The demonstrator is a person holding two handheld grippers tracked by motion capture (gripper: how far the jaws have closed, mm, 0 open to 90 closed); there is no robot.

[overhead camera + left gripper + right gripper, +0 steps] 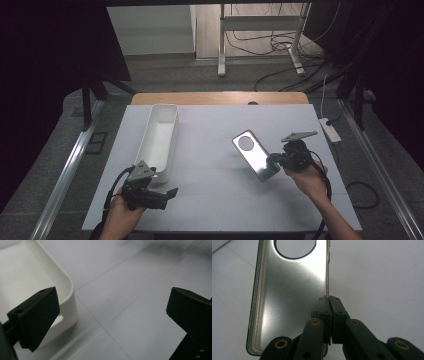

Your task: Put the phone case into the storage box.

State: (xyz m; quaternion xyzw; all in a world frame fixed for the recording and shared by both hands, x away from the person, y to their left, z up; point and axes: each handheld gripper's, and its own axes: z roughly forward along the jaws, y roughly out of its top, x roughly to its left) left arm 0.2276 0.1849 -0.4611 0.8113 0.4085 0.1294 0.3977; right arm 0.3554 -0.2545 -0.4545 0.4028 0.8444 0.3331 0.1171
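A silvery phone case (254,155) with a round camera hole is held tilted above the white table (220,200), right of the middle. My right gripper (274,159) is shut on its right edge. In the right gripper view the case (289,292) stands on edge with the two pads (323,307) pinching its side wall, at my right gripper (329,300). My left gripper (172,192) is open near the table's front left, nothing between its jaws. In the left gripper view my left gripper (112,315) frames bare table, with the near corner of a white bin (67,290) beside its left jaw.
A long white bin (160,137) lies left of the middle, running front to back, with nothing seen inside. A wooden strip (220,98) edges the table's far side. A power strip (330,129) lies on the floor to the right, and metal rails flank the table.
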